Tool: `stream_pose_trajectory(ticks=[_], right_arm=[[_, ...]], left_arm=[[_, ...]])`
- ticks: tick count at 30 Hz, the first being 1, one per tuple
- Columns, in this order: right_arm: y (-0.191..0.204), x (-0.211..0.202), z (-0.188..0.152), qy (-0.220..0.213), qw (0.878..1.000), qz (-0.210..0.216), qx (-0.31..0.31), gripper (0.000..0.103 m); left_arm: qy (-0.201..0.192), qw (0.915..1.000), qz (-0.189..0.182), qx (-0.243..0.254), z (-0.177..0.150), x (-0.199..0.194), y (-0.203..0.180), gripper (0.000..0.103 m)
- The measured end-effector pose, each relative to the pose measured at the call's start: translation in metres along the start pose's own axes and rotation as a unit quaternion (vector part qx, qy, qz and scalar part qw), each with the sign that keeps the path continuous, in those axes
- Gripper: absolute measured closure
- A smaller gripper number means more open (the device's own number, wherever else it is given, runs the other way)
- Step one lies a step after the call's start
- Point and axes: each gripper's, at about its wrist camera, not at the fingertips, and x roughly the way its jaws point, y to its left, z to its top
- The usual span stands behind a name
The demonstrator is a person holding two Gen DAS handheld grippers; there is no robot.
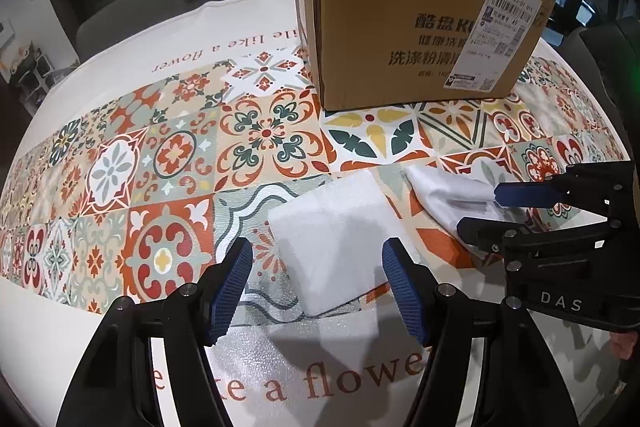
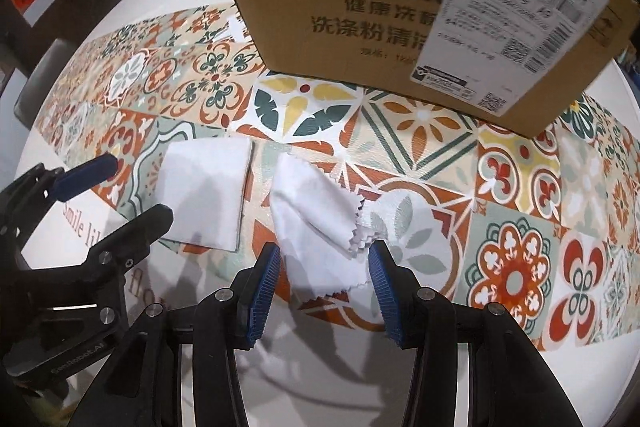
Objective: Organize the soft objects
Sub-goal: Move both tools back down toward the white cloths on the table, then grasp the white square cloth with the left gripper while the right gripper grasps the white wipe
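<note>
White foam, a flat squarish pad (image 1: 332,239), lies on the tabletop (image 1: 120,75) just ahead of the left tool (image 1: 316,287). It sits skewed, one corner pointing back toward the tool's gap; no long axis stands out. The left tool's blue-padded fingers (image 1: 230,291) stand apart, nothing between them, hanging above the pad's near edge.

Just beside the pad, on its right, lies a crumpled white cloth (image 2: 316,219) with pinked, zigzag edges. Its long axis runs from the far left toward the right tool (image 2: 322,291), and its near end reaches the gap between that tool's fingers. The right tool's pads (image 2: 266,291) stand apart on either side of the cloth without pressing it.

Behind both stands a brown cardboard box (image 1: 404,27), top open, bearing dark Chinese print with the letters "KU" and a white shipping label (image 2: 516,7) with barcodes and QR codes. The tiled-pattern tablecloth (image 1: 260,135) reads "like a flower" along its white border, and "Smile" shows in the right wrist view. "DAS" is printed on the right tool's body.
</note>
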Motion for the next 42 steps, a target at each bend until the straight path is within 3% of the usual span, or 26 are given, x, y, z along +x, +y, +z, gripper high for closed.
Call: stream_pose_trajectory(ticks=[23,26,28,30,33,36,42], right_arm=[[0.007,0.016,0.010,-0.005,0.999,-0.022,-0.025,0.055],[0.009,0.016,0.010,-0.009,0.999,-0.025,-0.029,0.058],[0.010,0.015,0.008,-0.014,0.999,-0.025,-0.032,0.067],[0.011,0.014,0.007,-0.015,0.999,-0.022,-0.036,0.075],[0.011,0.014,0.006,-0.015,0.999,-0.019,-0.035,0.088],[0.008,0.012,0.005,-0.015,0.999,-0.014,-0.025,0.092],[0.001,0.002,0.001,-0.026,1.000,-0.008,-0.004,0.095]], left_arm=[[0.032,0.9988,-0.022,-0.031,-0.002,0.034,0.003,0.037],[0.023,0.9990,-0.024,-0.031,-0.004,0.032,0.002,0.044],[0.018,0.9990,-0.027,-0.031,-0.004,0.031,0.000,0.050],[0.014,0.9989,-0.031,-0.032,-0.005,0.028,-0.002,0.070],[0.016,0.9982,-0.042,-0.039,-0.004,0.026,-0.002,0.089],[0.018,0.9980,-0.043,-0.043,-0.003,0.025,-0.003,0.094],[0.014,0.9975,-0.043,-0.054,-0.004,0.017,-0.003,0.094]])
